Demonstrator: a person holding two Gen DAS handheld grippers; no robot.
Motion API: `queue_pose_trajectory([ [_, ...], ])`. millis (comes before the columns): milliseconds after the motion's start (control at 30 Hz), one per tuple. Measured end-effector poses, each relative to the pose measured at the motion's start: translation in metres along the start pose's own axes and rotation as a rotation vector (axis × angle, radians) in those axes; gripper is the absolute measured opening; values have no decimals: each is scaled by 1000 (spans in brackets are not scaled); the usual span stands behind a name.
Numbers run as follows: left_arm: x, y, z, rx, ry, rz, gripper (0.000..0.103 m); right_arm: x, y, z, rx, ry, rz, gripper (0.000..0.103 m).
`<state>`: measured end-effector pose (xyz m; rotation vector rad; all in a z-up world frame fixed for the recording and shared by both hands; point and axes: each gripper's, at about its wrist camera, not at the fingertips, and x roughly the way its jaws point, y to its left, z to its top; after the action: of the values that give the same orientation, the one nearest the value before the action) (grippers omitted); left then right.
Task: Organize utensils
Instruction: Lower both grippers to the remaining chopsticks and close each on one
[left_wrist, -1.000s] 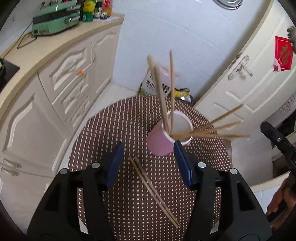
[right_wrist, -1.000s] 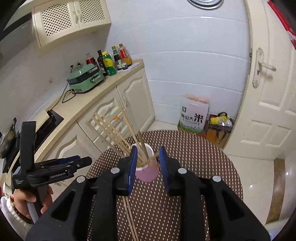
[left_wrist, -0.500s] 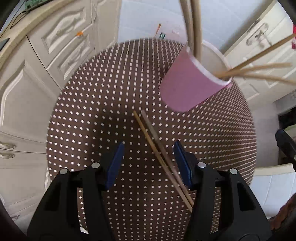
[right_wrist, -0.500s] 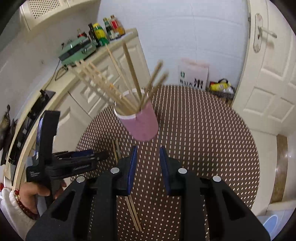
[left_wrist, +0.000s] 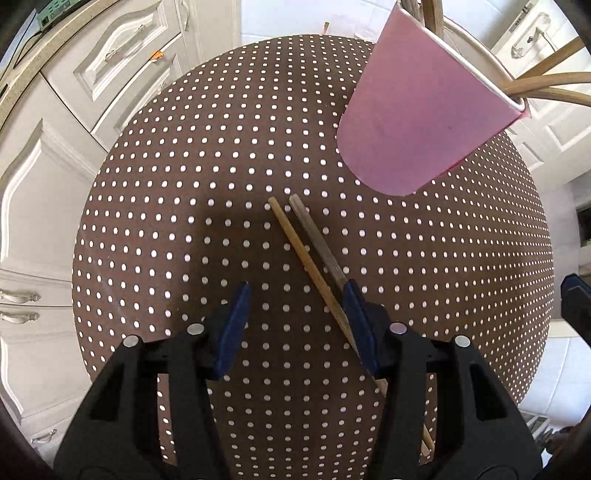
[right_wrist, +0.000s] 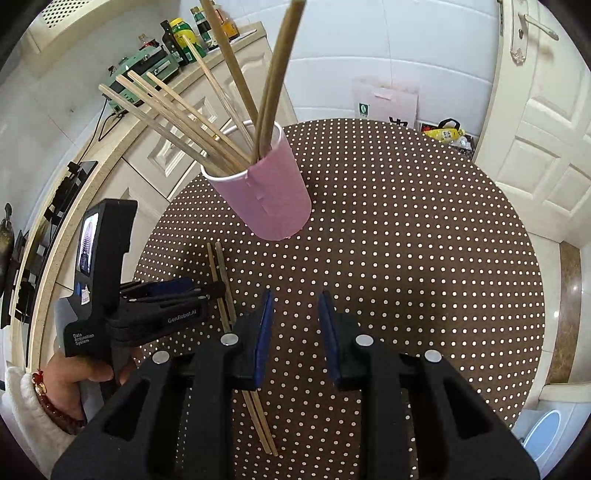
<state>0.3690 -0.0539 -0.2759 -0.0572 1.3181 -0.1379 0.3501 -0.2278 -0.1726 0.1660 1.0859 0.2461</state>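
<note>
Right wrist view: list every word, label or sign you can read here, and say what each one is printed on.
"GenRobot.AI": side of the left gripper.
"Data Acquisition System": lower body of that gripper.
Green round sign and dark characters on the white bag by the wall: too blurred to read.
Labels on the bottles on the counter: too small to read.
Left wrist view: no readable text.

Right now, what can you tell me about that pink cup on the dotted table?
The pink cup looks like paper, with a white rolled rim and a taped seam down its side. It stands upright on the brown, white-dotted round table, holding a bunch of wooden chopsticks that lean out over its rim in several directions. Two more chopsticks lie on the cloth just in front of it, not touching it. No fingers touch the cup.
</note>
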Motion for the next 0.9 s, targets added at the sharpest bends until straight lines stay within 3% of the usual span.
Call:
queue_pose_trajectory([
  [100,2,-1,5,7,-2,7,51,6,0,2,1,14,5,23],
  [233,2,-3,8,44,2,-28,35,17,5,4,-17,40,13,23],
  [300,1,-2,7,60,7,-18,32,20,8,6,-23,48,21,23],
  [567,2,-1,7,92,12,2,29,39,20,4,-49,100,46,23],
  [633,1,-3,5,107,9,24,18,46,25,6,-61,116,53,23],
  [900,-4,28,3,0,15,-102,6,91,55,18,-147,209,100,23],
])
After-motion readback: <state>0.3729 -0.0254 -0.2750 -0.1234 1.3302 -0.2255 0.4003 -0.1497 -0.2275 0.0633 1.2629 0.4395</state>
